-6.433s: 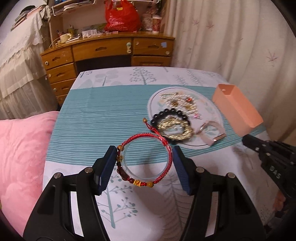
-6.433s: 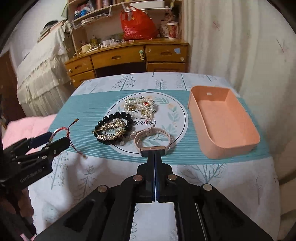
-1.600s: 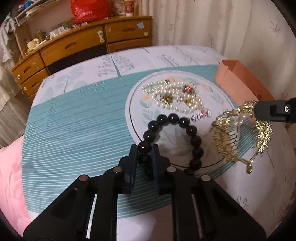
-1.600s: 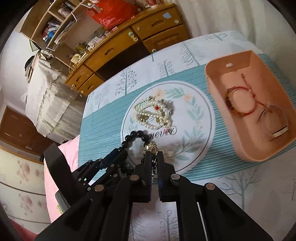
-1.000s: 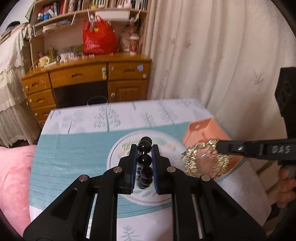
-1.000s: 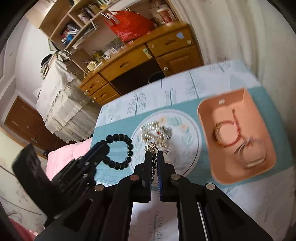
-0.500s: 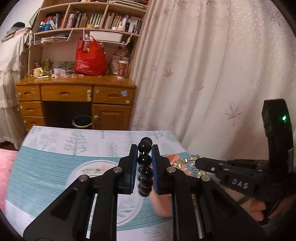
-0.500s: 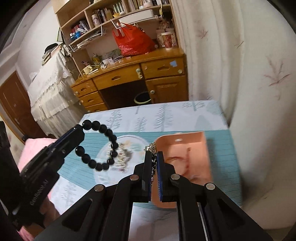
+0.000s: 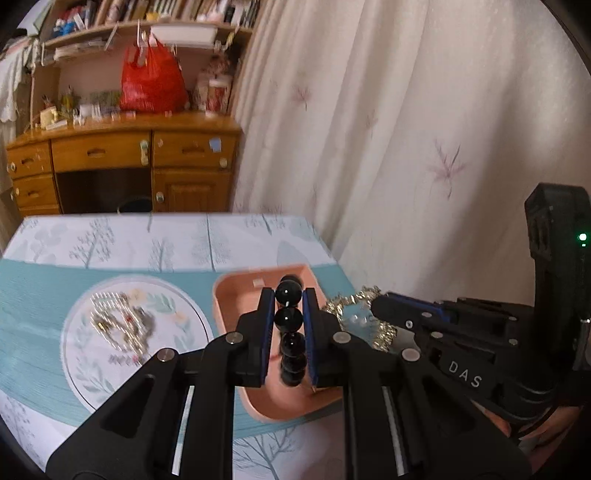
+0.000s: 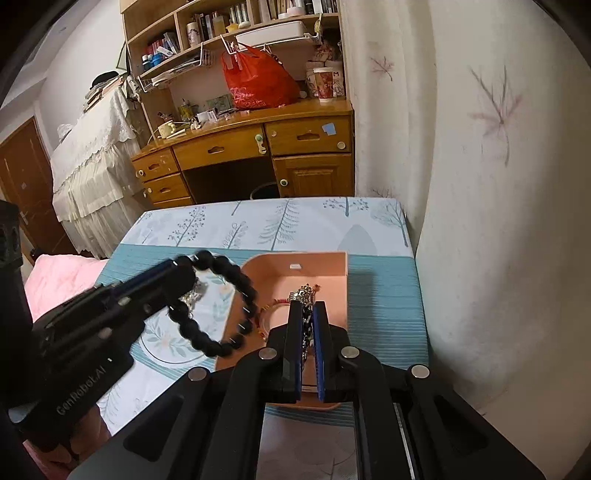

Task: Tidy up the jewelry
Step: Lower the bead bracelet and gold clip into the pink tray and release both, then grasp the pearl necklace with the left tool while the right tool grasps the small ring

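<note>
Two wrist fisheyes, close above the table

Each looks forward along its fingers toward the desk (image 9: 122, 147); both share the pink tray (image 9: 221, 295) (image 10: 295, 273).

wooden desk (image 10: 258, 147) | shelves (image 10: 229, 33) above | pale curtain (image 9: 388, 129) right

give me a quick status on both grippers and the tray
Left gripper shut on black bead bracelet, over pink tray. Right gripper shut on gold hairpiece, same spot. Nothing blocking.

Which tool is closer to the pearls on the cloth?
Left. The left tool holds the black beads over the tray's near edge, beside the pearls. The right tool hangs over the tray's middle, farther off.
</note>
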`<action>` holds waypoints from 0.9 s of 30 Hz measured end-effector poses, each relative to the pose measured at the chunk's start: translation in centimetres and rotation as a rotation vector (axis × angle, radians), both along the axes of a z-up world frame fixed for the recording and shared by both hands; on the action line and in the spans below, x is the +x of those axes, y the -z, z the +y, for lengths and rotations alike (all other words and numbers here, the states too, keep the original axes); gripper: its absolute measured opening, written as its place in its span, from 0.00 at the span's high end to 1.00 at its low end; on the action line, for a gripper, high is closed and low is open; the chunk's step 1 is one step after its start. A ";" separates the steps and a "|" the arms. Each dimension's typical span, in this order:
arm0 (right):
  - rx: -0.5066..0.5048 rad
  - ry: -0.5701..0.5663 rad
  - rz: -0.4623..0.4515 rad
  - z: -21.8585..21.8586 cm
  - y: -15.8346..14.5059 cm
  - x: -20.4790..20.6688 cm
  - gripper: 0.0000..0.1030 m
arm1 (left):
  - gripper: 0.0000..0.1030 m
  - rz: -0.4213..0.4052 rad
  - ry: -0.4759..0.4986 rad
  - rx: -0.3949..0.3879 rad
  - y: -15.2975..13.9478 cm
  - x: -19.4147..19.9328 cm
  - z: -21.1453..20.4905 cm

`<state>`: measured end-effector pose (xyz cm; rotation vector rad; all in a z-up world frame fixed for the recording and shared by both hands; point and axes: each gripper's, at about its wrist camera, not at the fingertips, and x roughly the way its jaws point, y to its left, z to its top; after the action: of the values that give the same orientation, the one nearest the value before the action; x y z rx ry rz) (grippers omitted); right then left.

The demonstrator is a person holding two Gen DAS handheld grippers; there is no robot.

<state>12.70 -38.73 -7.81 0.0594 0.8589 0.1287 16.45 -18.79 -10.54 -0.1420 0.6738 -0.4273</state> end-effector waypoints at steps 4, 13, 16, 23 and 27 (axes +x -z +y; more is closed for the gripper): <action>-0.001 0.001 0.028 -1.0 1.7 0.1 0.62 | 0.65 0.080 -0.014 0.032 1.1 0.9 -0.5; 0.023 0.008 0.037 -1.7 2.3 -0.3 0.59 | 0.43 0.077 -0.082 0.048 1.5 1.6 1.6; 0.029 0.010 0.048 -0.2 2.2 0.5 0.51 | 0.43 0.098 -0.099 0.050 1.9 1.8 2.5; 0.099 -0.013 0.107 2.2 3.3 1.2 0.21 | 0.42 0.185 -0.145 0.080 4.1 1.5 5.5; 0.106 -0.027 0.141 4.3 3.9 1.3 0.16 | 0.41 0.248 -0.171 0.105 5.6 1.7 7.5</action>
<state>14.00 -34.39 -11.71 0.1576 0.9935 0.1966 18.16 -11.27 -16.18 -0.1530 0.9184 -0.2099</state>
